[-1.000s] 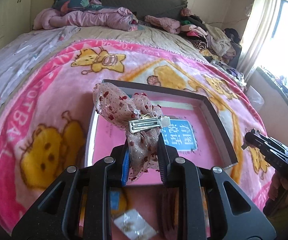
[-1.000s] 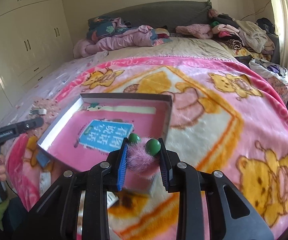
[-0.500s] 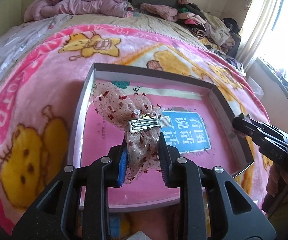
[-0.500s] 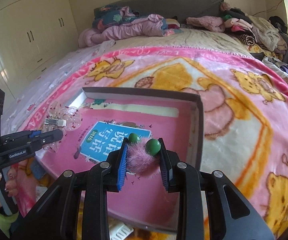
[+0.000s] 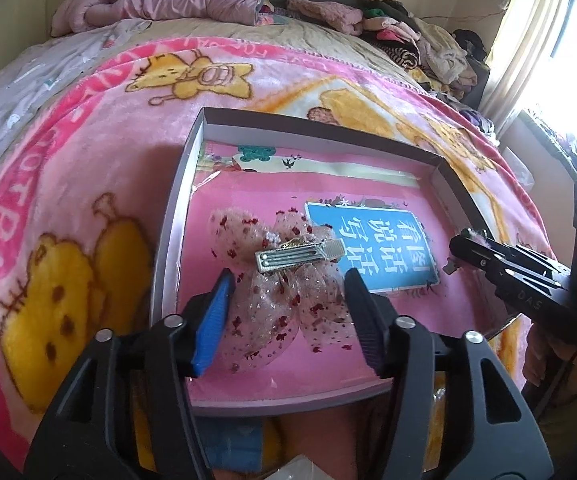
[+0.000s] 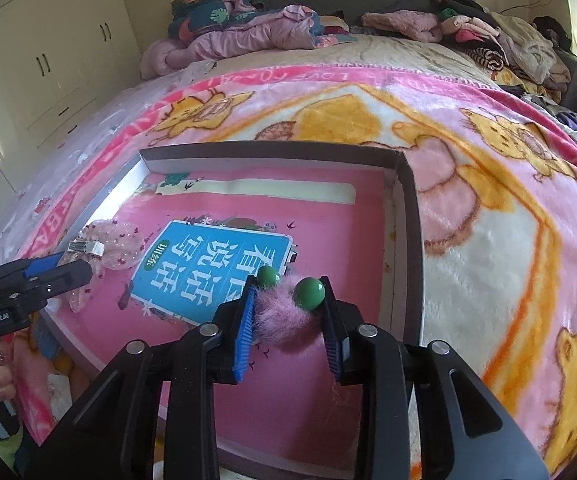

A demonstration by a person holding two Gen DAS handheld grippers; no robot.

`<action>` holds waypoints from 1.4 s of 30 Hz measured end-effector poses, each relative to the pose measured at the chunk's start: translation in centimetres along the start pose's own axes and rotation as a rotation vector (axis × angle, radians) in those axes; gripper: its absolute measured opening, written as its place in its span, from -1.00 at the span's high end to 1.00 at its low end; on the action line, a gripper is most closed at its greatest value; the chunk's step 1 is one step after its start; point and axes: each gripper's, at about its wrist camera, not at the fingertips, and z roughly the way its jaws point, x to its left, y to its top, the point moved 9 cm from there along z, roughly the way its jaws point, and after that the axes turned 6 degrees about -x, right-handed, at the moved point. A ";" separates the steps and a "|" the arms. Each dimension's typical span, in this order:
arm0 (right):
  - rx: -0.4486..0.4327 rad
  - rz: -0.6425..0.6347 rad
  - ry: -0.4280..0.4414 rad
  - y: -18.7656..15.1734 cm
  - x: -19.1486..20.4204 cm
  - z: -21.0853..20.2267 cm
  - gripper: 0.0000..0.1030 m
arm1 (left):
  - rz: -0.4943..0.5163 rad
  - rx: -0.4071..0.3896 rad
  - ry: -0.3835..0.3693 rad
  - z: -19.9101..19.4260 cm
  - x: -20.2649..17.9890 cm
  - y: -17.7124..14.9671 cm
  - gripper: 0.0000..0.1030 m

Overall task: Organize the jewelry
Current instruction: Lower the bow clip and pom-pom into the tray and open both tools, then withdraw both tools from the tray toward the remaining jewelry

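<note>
1. The big flat box (image 5: 176, 216) sits on the pink bear blanket (image 5: 88, 184) on the bed. It has low grey walls and a pink floor with a blue label (image 5: 372, 252) in the middle.

2. The lacy bow hair clip (image 5: 284, 280) with red dots lies in the box, on the near left side, close to the left wall. Its silver clip faces up.

3. The left gripper (image 5: 286, 308) is right over the bow. Its jaws are spread wide, one on each side of the bow, and they do not squeeze it. So I think the bow is put down and let go. That part looks done.

4. The right gripper (image 6: 288, 312) is over the near right part of the box. Its jaws pinch a fluffy pink hair tie (image 6: 282, 318) with two green balls (image 6: 308, 294).

5. I cannot tell if the fluffy tie touches the box floor yet, but it is low and right above it.

6. What is left, I think: the right jaws need to open so the fluffy tie drops in the box, to the right of the blue label and well apart from the bow.

7. A few small things peek out on the blanket near the box's near edge, but they are too hidden to name. They may need to go in too.
</note>
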 end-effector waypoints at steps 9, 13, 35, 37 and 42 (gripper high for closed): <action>-0.029 -0.002 -0.001 -0.3 0.0 -2.2 -0.05 | -0.001 -0.019 0.019 -1.5 0.2 0.4 -0.32; -0.048 0.001 0.002 -0.5 0.1 -3.8 -0.20 | 0.000 -0.036 0.027 -2.7 0.2 0.4 -0.49; -0.118 -0.049 0.041 -2.8 2.0 -12.0 -0.51 | -0.026 -0.106 0.077 -9.1 0.1 -2.3 -0.78; -0.116 -0.053 0.043 -3.1 2.1 -12.3 -0.52 | -0.031 -0.104 0.079 -9.3 0.1 -2.7 -0.78; -0.115 -0.061 0.046 -3.7 2.4 -13.1 -0.52 | -0.029 -0.105 0.087 -9.9 0.0 -3.6 -0.78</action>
